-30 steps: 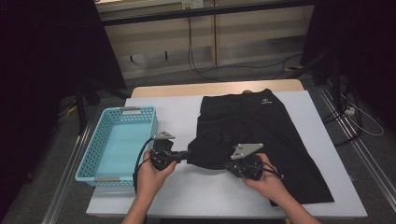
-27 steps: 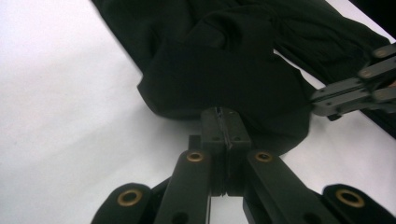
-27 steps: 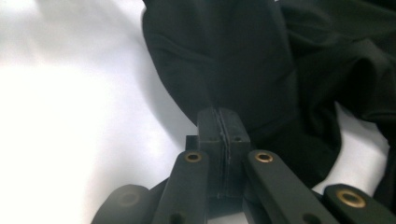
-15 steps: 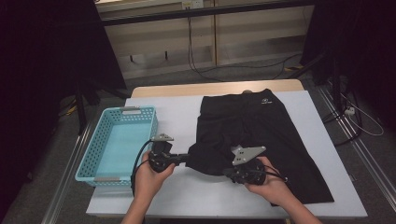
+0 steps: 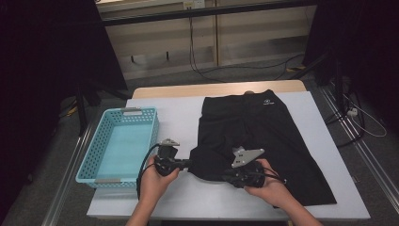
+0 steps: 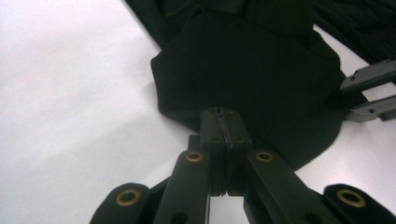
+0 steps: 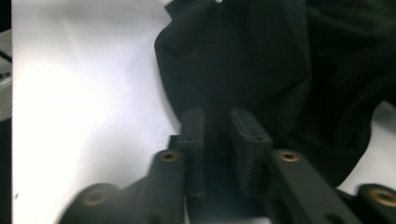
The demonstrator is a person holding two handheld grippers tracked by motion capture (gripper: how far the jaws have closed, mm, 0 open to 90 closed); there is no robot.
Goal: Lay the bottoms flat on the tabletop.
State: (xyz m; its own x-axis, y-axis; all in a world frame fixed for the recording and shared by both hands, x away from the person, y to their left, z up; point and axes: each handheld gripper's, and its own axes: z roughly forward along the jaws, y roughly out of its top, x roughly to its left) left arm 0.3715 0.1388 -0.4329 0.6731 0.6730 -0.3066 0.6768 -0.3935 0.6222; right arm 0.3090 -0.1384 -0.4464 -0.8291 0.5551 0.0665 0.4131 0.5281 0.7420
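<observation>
On the white table [image 5: 301, 122] lie black shorts [image 5: 263, 127], a blue basket [image 5: 120, 146] beside them. My left gripper [image 6: 223, 122] pinches their folded near corner; my right gripper [image 7: 223, 122], slightly spread, straddles the cloth.

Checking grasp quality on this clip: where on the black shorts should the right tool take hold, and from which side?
Grip the folded-up hem edge of the black shorts at the near side, coming in low from the person's side. That edge is lifted and bunched off the table, so a jaw can probably slip under it. The left tool is shut on the same fold; the right tool stands open at it.
</observation>
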